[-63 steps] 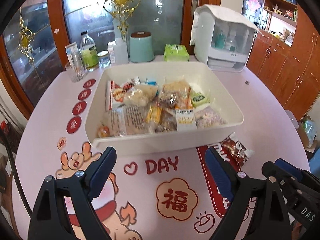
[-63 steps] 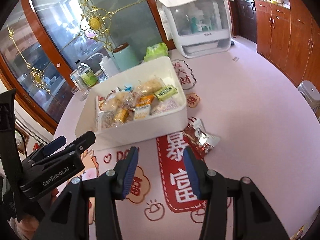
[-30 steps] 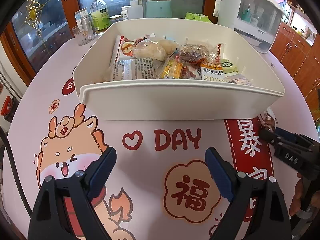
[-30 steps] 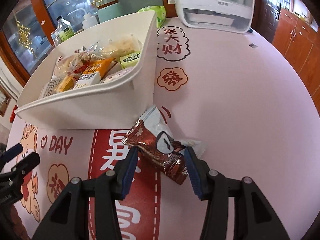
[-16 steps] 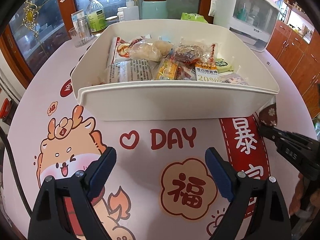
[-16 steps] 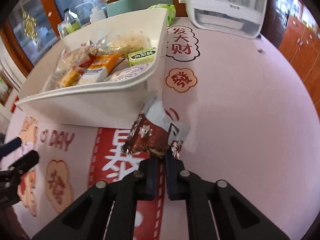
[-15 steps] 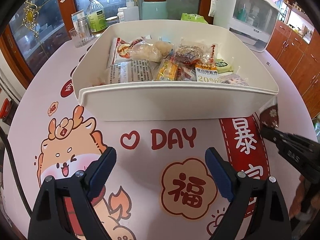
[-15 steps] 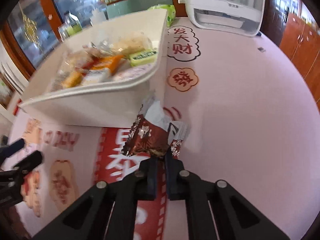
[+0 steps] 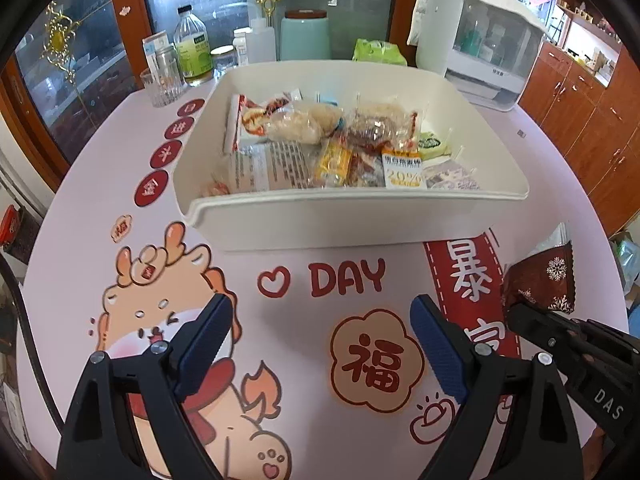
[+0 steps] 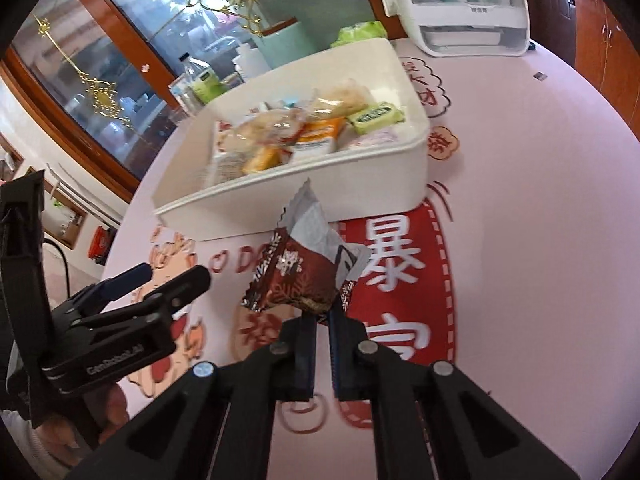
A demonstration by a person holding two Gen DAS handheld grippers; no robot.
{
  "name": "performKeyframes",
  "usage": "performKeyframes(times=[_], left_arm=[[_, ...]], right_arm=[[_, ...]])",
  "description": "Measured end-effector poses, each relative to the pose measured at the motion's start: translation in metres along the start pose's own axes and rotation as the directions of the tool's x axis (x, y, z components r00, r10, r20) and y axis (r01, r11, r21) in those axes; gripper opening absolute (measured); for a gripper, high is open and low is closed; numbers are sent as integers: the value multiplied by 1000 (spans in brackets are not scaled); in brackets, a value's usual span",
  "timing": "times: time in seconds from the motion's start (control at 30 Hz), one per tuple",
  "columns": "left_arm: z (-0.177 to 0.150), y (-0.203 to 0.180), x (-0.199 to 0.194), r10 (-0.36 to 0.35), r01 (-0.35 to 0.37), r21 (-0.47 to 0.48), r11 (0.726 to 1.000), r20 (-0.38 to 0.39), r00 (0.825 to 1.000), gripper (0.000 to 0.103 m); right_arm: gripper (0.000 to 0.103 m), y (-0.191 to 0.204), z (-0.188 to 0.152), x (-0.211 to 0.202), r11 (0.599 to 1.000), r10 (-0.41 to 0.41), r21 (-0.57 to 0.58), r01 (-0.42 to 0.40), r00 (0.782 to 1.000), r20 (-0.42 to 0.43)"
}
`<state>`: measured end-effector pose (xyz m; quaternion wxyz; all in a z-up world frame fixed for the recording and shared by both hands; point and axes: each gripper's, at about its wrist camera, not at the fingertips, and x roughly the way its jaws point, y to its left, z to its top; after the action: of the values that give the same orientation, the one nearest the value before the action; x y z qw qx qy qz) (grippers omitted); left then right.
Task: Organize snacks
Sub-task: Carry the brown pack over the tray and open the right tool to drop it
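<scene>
Here the dark red snack packet (image 10: 298,276), printed with white snowflakes and showing a silvery inner face at its torn or folded top, hangs clear of the surface (image 10: 540,240), pinched by one lower edge in the right tool (image 10: 322,316). That tool's jaws are closed tight on the crimped foil, so only a thin strip of wrapper sits between the pads. In the left wrist view the same packet (image 9: 544,280) shows at the right edge, standing up from the black tip of the right tool (image 9: 520,312).

The packet looks light and crinkly; the film is probably slick and gives no stiffness, so it droops and may swing or twist when carried. A hold on the sealed seam, as now, seems the safest place, since squeezing the middle could crush whatever is inside.

Just beyond it stands the white bin (image 10: 360,184), already crowded with wrapped snacks (image 10: 304,136); its near wall lies between the packet and the free space inside. The packet likely needs lifting over that rim before release.

The left tool (image 9: 320,332) hovers with its blue pads wide apart and nothing between them, over the cartoon-printed cloth (image 9: 348,280) in front of the bin (image 9: 360,224).
</scene>
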<state>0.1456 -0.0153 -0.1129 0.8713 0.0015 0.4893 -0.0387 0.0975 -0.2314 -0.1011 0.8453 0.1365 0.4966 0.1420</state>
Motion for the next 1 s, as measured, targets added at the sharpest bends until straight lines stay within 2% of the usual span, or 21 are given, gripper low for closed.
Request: performKeyframes(times=[0.2,0.37,0.43,0.6,0.8,1.0], left_arm=[[22,10,-26,2,-3,10,1000,31,1000,90],[57,16,-53,9,-12,31,999,101,995,97],[71,19,-65,16,-21,34,999,136,991,102],[114,27,-85,9,-16,33,999,196,981,102],[152,34,-77,39,-44,19,999,216,976,102],[171,41,-52,62,-63,-2,998,182,981,102]], right_arm=[[5,30,17,-24,999,28,-32,-26,998,56],[5,48,46,-48,998,45,-45,-39,991,123],[6,53,58,-58,998,37,-55,-29,988,151],[6,65,92,-76,998,7,-59,5,978,206],[6,69,136,-75,999,-31,-32,39,972,234],[8,64,165,-49,994,-106,-17,112,973,205]])
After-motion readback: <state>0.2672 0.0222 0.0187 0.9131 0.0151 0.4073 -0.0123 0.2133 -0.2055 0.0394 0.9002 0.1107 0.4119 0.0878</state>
